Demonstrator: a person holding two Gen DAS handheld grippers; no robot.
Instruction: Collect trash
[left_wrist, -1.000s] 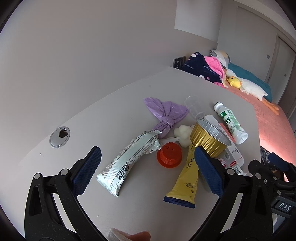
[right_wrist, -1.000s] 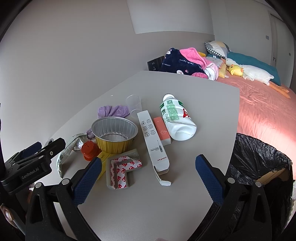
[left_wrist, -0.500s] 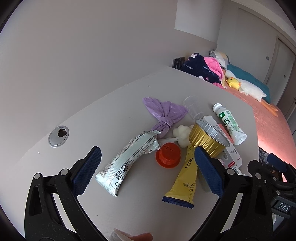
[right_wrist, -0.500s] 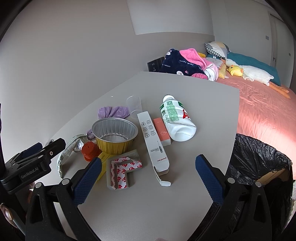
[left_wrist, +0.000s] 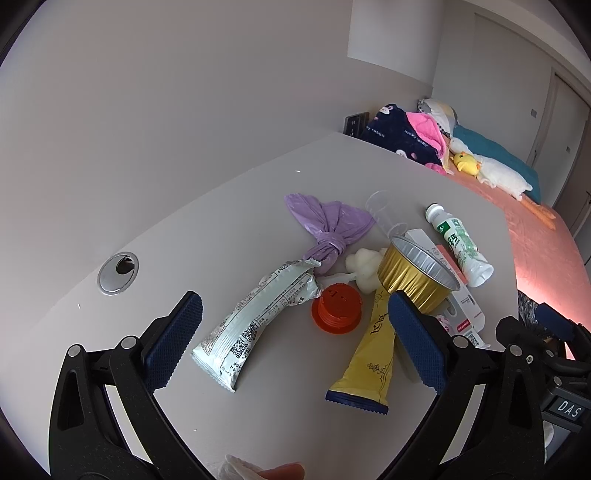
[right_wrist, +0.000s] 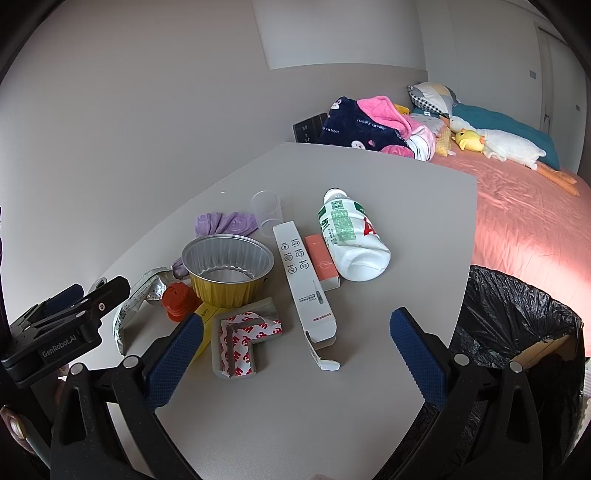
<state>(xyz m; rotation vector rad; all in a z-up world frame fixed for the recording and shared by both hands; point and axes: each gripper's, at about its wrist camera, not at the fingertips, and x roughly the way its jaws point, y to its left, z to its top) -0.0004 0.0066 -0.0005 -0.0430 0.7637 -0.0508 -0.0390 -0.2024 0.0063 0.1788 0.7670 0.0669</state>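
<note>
Trash lies on a grey table (left_wrist: 221, 206): a pale green wrapper (left_wrist: 255, 321), an orange cap (left_wrist: 336, 308), a yellow tube (left_wrist: 373, 354), a gold foil cup (left_wrist: 417, 273), a knotted purple bag (left_wrist: 328, 229) and a white bottle (right_wrist: 351, 236). A long white box (right_wrist: 303, 280) and a grey corner piece with red-white tape (right_wrist: 243, 336) lie in front of my right gripper (right_wrist: 295, 354). My left gripper (left_wrist: 291, 339) is open and empty above the wrapper and tube. My right gripper is open and empty.
A bin lined with a black bag (right_wrist: 517, 325) stands at the table's right edge. A clear cup (right_wrist: 266, 212) and a small orange box (right_wrist: 325, 262) lie among the trash. A cable grommet (left_wrist: 118, 273) sits at the left. A bed (right_wrist: 524, 206) lies beyond the table.
The left wrist view has shifted very slightly, with the trash sitting a little lower left in the frame. The right gripper has not moved. Both stay open.
</note>
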